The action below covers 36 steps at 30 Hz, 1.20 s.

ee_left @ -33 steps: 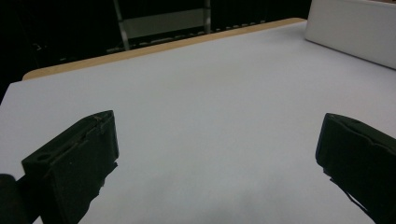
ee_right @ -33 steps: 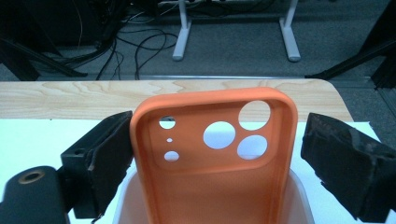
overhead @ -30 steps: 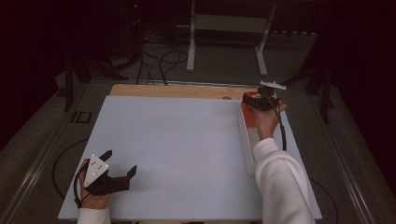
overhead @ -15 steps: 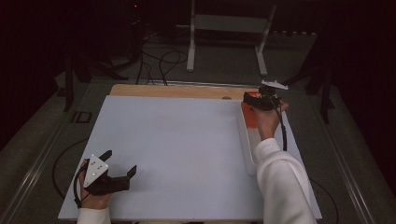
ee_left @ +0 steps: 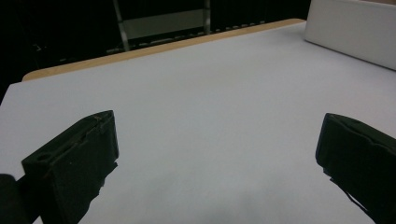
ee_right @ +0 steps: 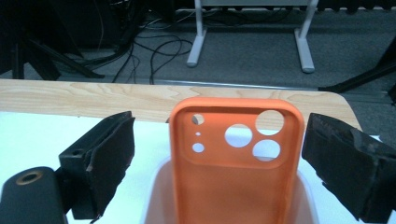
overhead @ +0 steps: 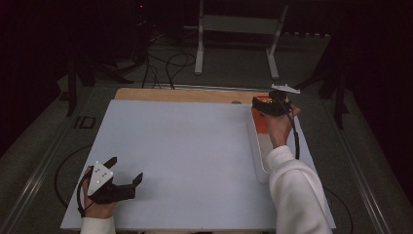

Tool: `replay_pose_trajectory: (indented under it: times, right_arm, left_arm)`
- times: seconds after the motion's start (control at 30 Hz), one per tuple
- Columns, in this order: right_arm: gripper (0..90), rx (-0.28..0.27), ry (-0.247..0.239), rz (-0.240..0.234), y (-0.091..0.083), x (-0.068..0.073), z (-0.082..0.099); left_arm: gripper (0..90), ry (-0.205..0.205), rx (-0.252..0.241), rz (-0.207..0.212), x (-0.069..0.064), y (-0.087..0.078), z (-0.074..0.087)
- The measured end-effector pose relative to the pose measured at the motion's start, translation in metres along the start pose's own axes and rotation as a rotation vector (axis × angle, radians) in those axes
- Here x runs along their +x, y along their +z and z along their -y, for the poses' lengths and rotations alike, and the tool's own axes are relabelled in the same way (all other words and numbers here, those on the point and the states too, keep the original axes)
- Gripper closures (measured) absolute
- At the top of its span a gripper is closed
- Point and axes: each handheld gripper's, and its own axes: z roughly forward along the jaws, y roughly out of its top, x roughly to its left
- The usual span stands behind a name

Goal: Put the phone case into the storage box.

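The right gripper [overhead: 265, 105] hangs at the far end of the white tray [overhead: 256, 156], and against the views a second and half a second back it has barely moved: same spot over the tray's far end, same tilt. In the right gripper view its jaws stand wide apart, one on each side of the orange case [ee_right: 236, 158], with clear gaps between pads and case edges. So nothing is gripped yet. The case stands upright in the tray directly ahead of the gripper, camera holes at the top, its lower part hidden in the tray.

The stillness suggests the hand is lining up, not yet closing; the grasp looks ready, since the case sits centred between the jaws.

The left gripper [overhead: 122, 180] rests at the near left of the mat [overhead: 185, 146], unchanged too, jaws wide and empty. In its own view the tray wall [ee_left: 355, 32] lies far ahead to its right.
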Motion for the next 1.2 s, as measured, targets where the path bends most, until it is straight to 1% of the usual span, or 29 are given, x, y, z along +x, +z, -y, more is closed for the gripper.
replay_pose_trajectory:
  times: [0.17, 0.27, 0.4, 0.67, 0.73, 0.93, 1.2]
  right_arm:
    - [9.4, 0.005, -0.008, -0.027, -0.003, 0.005, 0.001]
    - [9.4, 0.007, -0.026, -0.042, -0.004, 0.009, 0.004]
    - [9.4, 0.009, -0.034, -0.061, -0.007, 0.012, 0.007]
    - [9.4, 0.011, -0.047, -0.088, -0.013, 0.017, 0.011]
    - [9.4, 0.008, -0.052, -0.104, -0.016, 0.02, 0.012]
    - [9.4, 0.008, -0.067, -0.133, -0.024, 0.027, 0.014]
    - [9.4, 0.021, -0.068, -0.18, -0.035, 0.034, 0.017]
  left_arm:
    - [0.1, 0.0, 0.0, 0.001, 0.0, 0.0, 0.0]
    - [0.1, 0.0, 0.002, 0.001, 0.0, 0.0, 0.0]
    - [0.1, 0.0, 0.002, 0.002, 0.0, 0.0, 0.0]
    - [0.1, 0.002, 0.006, 0.004, 0.0, 0.0, 0.0]
    - [0.1, 0.002, 0.007, 0.004, 0.0, 0.0, 0.0]
    - [0.1, 0.001, 0.006, 0.005, 0.0, 0.0, -0.001]
    - [0.1, 0.003, 0.01, 0.01, 0.0, 0.0, -0.001]
